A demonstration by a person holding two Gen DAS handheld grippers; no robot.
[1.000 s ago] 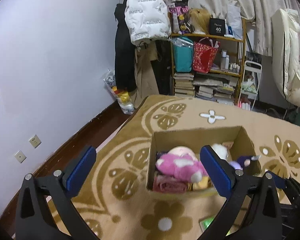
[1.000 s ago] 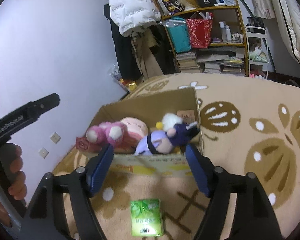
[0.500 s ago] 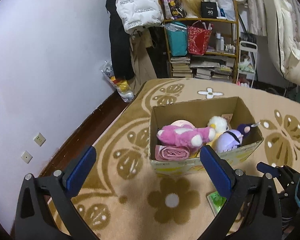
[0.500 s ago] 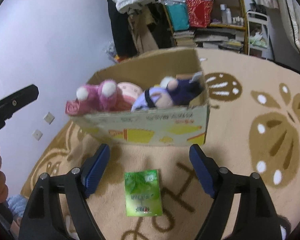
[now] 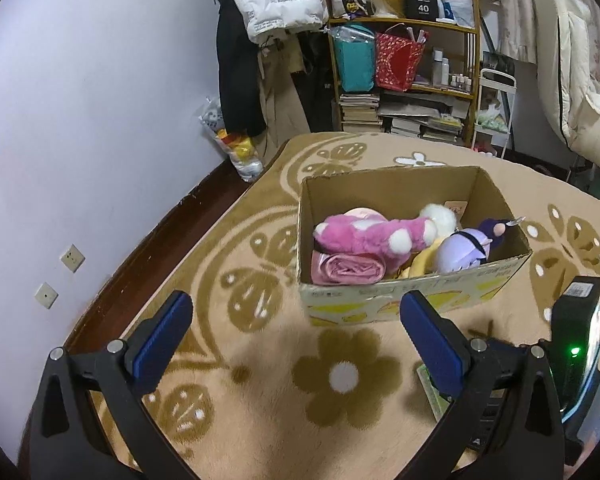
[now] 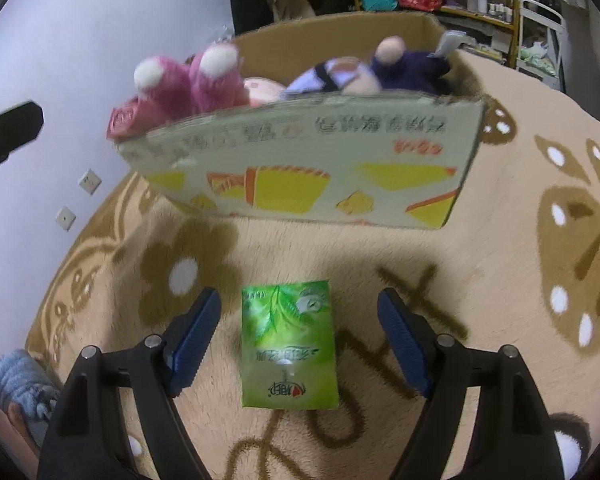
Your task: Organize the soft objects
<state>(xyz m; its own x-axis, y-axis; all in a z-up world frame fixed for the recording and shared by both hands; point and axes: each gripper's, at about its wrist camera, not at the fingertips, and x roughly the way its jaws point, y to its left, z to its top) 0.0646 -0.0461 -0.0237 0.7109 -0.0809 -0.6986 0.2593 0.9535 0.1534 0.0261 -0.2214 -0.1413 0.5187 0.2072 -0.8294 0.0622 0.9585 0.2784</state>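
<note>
The right claw (image 6: 300,332), closing yet wide, straddles the green packet (image 6: 288,344) untouched; the left claw (image 5: 296,338) gapes empty.

Cluttered shelf (image 5: 404,80) (books stacked low) behind patterned carpet (image 5: 260,360).

Fluffy pink plush toy (image 5: 370,236), matt cardboard box (image 5: 404,300), glossy green packet (image 6: 288,340), pile rug (image 5: 260,400).

Closing right gripper (image 6: 300,332) astride green tissue pack (image 6: 289,344) on rug (image 6: 500,280), untouched, before toy-filled cardboard box (image 6: 300,172)
</note>
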